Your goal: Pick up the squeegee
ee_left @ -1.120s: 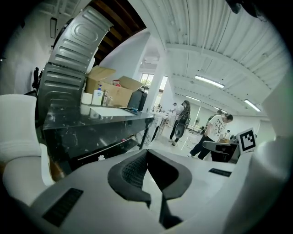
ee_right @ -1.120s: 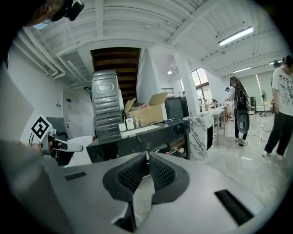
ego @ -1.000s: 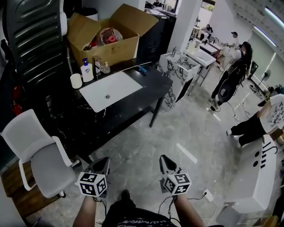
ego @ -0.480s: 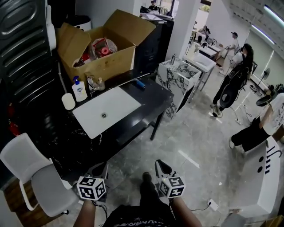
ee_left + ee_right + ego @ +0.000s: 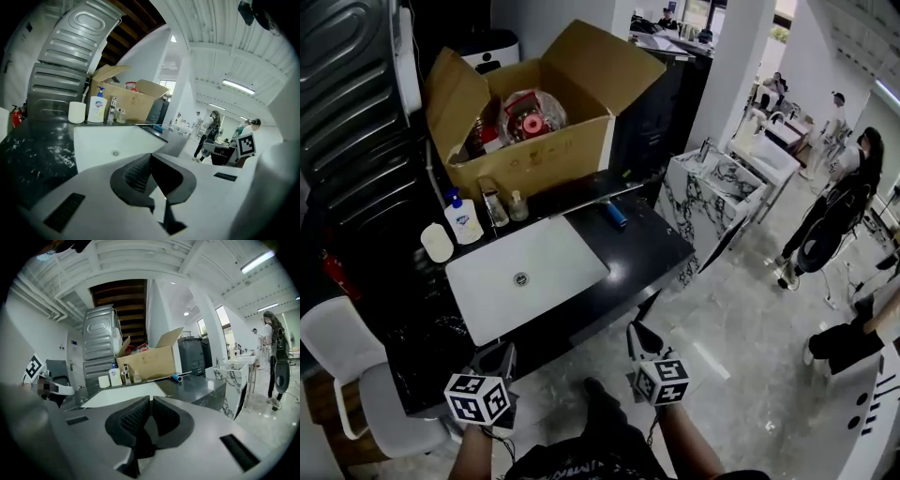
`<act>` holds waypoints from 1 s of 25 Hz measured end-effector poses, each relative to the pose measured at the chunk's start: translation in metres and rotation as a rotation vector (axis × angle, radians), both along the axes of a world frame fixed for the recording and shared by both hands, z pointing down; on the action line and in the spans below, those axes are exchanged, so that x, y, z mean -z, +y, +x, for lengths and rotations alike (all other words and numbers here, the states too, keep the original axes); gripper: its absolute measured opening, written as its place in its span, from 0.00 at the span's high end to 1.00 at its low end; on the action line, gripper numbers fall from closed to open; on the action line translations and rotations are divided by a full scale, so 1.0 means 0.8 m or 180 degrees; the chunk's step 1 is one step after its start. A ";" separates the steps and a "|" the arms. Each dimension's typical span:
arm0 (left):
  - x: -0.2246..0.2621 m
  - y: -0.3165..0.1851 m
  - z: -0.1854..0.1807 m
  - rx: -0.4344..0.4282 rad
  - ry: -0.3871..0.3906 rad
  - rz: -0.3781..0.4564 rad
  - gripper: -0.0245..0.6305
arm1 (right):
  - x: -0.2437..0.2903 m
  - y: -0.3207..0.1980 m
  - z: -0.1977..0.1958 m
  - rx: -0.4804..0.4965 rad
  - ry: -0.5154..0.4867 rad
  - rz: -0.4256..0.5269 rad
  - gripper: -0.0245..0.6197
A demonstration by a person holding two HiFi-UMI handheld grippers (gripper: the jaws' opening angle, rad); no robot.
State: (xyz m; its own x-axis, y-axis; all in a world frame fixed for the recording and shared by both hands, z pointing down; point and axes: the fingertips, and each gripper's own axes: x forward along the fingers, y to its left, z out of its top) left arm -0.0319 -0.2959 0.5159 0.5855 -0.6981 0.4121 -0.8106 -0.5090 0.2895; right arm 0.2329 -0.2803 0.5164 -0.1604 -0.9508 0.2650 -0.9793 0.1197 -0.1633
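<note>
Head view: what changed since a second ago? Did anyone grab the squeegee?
The person walked toward the black counter, so it and the white sink now lie nearer to both grippers. Nothing was taken hold of or let go. The left gripper and right gripper stay shut and empty, and the squeegee stays on the counter by the cardboard box.

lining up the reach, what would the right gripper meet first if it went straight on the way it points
Most likely the front edge of the black counter, beside the white sink basin. The right gripper aims that way, though depth is unclear.
</note>
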 end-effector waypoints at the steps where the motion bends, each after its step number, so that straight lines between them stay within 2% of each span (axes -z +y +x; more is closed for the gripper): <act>1: 0.004 -0.020 0.010 0.0065 -0.0007 0.0002 0.93 | 0.005 -0.027 0.017 0.0026 0.0013 -0.0005 0.88; 6: 0.014 -0.113 0.050 0.0387 0.0048 -0.0052 0.93 | 0.025 -0.159 0.094 0.0083 0.0049 -0.0035 0.88; 9: 0.014 -0.164 0.074 0.0498 0.0012 -0.0098 0.93 | 0.028 -0.228 0.123 0.0195 0.0023 -0.0155 0.88; 15: 0.014 -0.260 0.109 0.0713 -0.0013 -0.0152 0.93 | 0.021 -0.348 0.156 0.0434 -0.0001 -0.0380 0.88; 21: 0.011 -0.333 0.129 0.0939 -0.0114 -0.0287 0.93 | 0.004 -0.442 0.158 0.0721 -0.0023 -0.0685 0.87; 22: 0.010 -0.342 0.131 0.0969 -0.0111 -0.0313 0.93 | 0.000 -0.455 0.157 0.0761 -0.0015 -0.0741 0.85; 24: 0.007 -0.359 0.135 0.1011 -0.0103 -0.0360 0.93 | -0.011 -0.479 0.151 0.0871 0.0012 -0.0860 0.72; 25: 0.005 -0.366 0.137 0.1022 -0.0107 -0.0377 0.93 | -0.016 -0.490 0.147 0.0932 0.0039 -0.0902 0.71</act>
State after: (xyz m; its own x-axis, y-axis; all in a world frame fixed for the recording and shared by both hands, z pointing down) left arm 0.0781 -0.5888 0.5122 0.3283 -0.7906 0.5168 -0.9341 -0.1907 0.3017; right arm 0.3503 -0.6720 0.5293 -0.4089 -0.7544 0.5135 -0.9125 0.3458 -0.2186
